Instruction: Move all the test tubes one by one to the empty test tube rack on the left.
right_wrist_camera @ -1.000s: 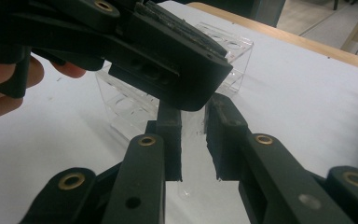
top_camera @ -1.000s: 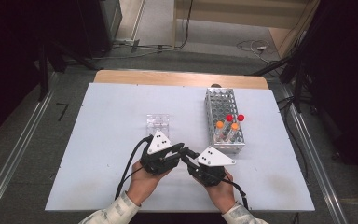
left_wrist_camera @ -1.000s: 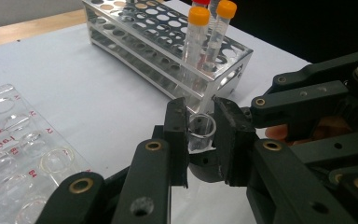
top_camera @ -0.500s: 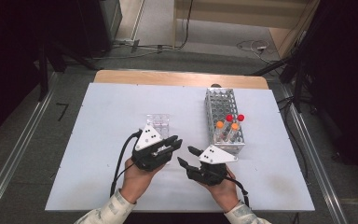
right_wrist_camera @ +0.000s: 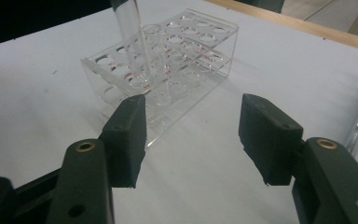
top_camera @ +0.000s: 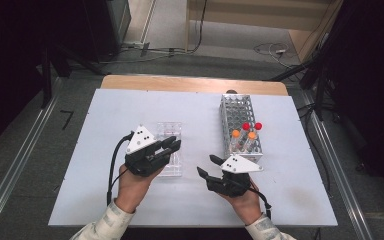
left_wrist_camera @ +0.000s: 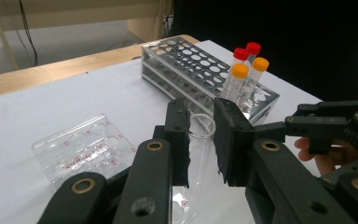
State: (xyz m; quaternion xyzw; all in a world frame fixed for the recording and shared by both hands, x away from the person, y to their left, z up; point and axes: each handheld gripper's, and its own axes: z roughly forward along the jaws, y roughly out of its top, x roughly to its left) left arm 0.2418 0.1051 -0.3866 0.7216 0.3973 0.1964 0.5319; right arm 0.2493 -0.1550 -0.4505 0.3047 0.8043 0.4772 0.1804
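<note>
Your left gripper (top_camera: 174, 145) is clamped on a clear, uncapped glass tube (left_wrist_camera: 199, 144); in the left gripper view the two pads pinch its upper part just under the open rim, so the tube hangs mouth-up and stays roughly upright for lowering into a hole. In the high view that gripper sits over the clear plastic rack (top_camera: 169, 131), which lies at about 10 o'clock from the table's centre, so the tube is in the air above the rack and not yet seated. The right gripper view shows the tube's lower part (right_wrist_camera: 131, 32) hanging over the rack's (right_wrist_camera: 168, 56) top holes; whether its tip is already inside one I cannot tell.

Your right gripper (top_camera: 206, 167) has just been opening, and its pads stand apart with nothing between them. It rests low near 6 o'clock, jaws pointing toward 10 o'clock at the clear rack. My guess is that it has let go so the left can carry the tube alone, and it keeps clear of the rack.

The metal rack (top_camera: 240, 120) stands at 2 o'clock, well apart from the clear one. Two orange-capped tubes (top_camera: 243, 141) and two red-capped tubes (top_camera: 252, 126) stand upright at its near end, closest to your right hand, presumably for easy reach.
</note>
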